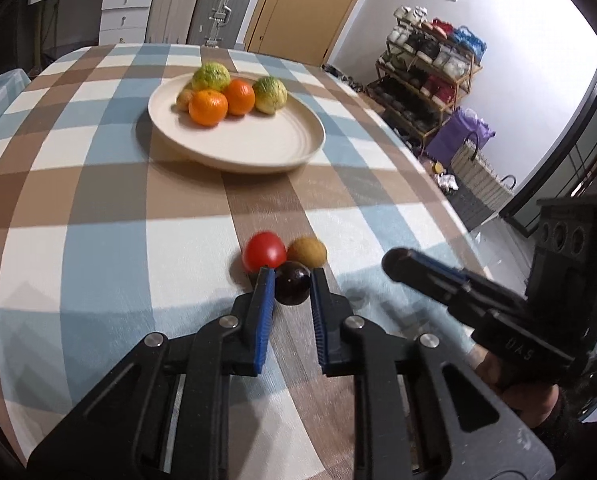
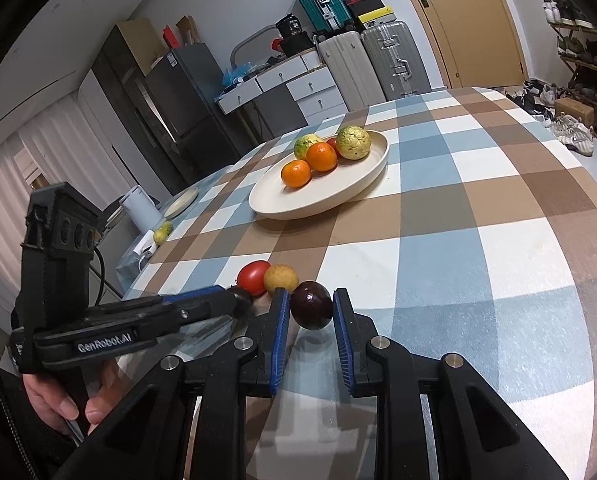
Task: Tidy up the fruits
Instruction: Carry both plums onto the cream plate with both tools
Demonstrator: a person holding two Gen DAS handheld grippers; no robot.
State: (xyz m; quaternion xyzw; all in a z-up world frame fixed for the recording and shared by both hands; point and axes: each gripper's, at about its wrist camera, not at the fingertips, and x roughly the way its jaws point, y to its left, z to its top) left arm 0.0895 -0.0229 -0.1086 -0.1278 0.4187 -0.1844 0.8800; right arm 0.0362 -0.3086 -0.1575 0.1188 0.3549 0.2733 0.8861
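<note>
Entry: fruit sorting, one dark fruit pending.

The cream plate (image 1: 258, 162) sat far across the checked table (image 1: 98, 248). It already carried two oranges (image 1: 207, 107), two green-yellow fruits (image 1: 211, 76) and a small brownish one, all crowded to its far side. We judged the near half was left bare to take the rest.

Three pieces lay loose on the cloth near us, touching in a cluster: a red tomato (image 1: 264, 251), a brown fruit (image 1: 307, 251) and a dark purple fruit (image 1: 293, 283) nearest the grippers.

The left gripper (image 1: 292, 276) had its fingers parted slightly wider than the dark purple fruit, one either side of it. The left pad looked to touch the fruit and brushed the tomato, while a sliver of gap showed on the right, so nothing was clamped yet.

The right gripper (image 2: 311, 296) was likewise part open and empty. In its own view the same fruit was framed in the gap, but the left view showed its tips well to the right of the cluster. We took it as aimed, not engaged.

Judgement: the front fruit was addressed first because it blocked the other two. Risk noted: closing could nudge the tomato into a roll.
</note>
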